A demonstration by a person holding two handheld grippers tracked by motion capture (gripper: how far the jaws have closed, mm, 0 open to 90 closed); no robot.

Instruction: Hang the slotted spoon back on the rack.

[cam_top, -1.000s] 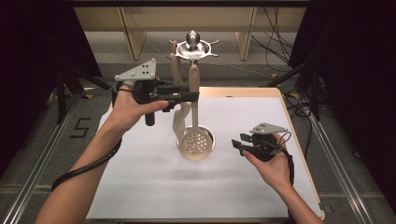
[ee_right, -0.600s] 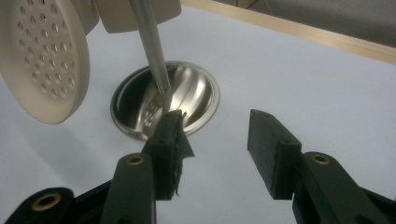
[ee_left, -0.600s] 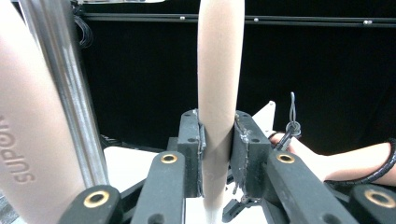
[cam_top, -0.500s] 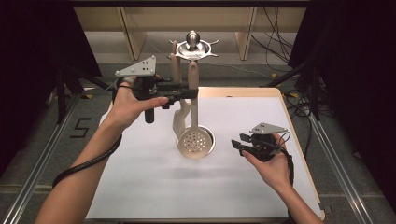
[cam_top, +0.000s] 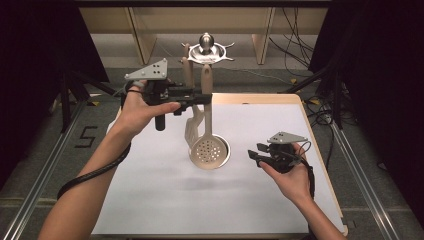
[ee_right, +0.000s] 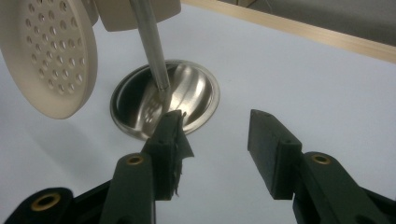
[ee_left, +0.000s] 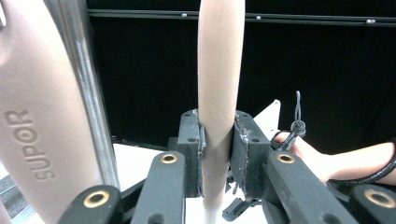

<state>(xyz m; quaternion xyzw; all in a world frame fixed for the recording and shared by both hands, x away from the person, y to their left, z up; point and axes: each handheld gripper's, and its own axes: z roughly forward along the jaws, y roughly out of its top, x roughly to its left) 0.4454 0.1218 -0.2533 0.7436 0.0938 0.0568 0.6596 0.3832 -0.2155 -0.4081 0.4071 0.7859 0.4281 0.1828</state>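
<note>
Left gripper view: left gripper (ee_left: 217, 154) clamps the skimmer (cam_top: 208, 150) handle, far centre by the rack (cam_top: 206, 50). Right gripper (ee_right: 215, 149), near right, jaws wide apart, holding nothing.

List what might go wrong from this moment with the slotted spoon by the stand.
1. The left gripper clamps the beige perforated skimmer spoon only on its slim handle; the round head hangs free and might swing against the neighbouring beige utensil.
2. That head hangs beside the steel stand pole, so a sideways pull may knock it.
3. The right gripper rests open and apart, so it could not catch a slip.
</note>
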